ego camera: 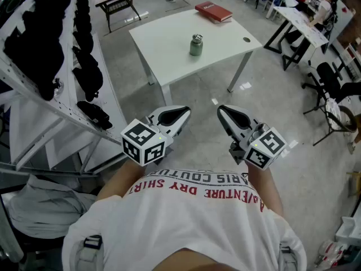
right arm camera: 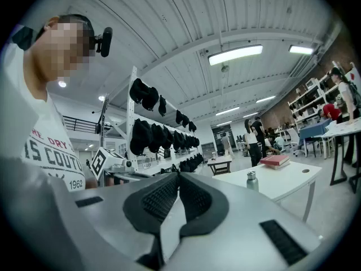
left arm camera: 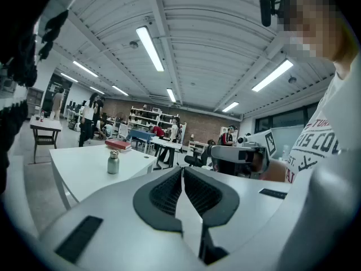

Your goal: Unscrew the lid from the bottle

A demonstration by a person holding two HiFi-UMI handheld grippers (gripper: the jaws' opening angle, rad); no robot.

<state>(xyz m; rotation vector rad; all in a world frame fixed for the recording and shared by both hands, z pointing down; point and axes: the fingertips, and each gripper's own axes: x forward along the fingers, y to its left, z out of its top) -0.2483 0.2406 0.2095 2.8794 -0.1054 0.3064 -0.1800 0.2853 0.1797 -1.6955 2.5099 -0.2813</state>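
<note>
Left gripper [ego camera: 181, 114] [left arm camera: 182, 171]: fingers pressed together along their ribbed pads, with nothing between them. It is held in front of my chest and points forward towards the surface.

Right gripper [ego camera: 223, 110] [right arm camera: 179, 177]: its fingers are likewise fully closed and it holds nothing. It sits beside the left one at about the same height, a gap between the two, tips angled slightly towards each other.

Small grey-green metal bottle [ego camera: 196, 46] [left arm camera: 113, 163] [right arm camera: 251, 181]: stands upright near the middle of the white rectangular surface [ego camera: 163, 35], well ahead of both grippers and touched by neither. Its silver screw lid [ego camera: 197, 37] is on the neck.

Red hardcover book [ego camera: 214, 11] [left arm camera: 118, 144] [right arm camera: 274, 160]: lies flat at the far edge of the same surface, apart from the bottle.

White metal rack hung with black items [ego camera: 53, 49]: stands to my left.

Grey concrete floor [ego camera: 192, 95]: lies between me and the surface.
</note>
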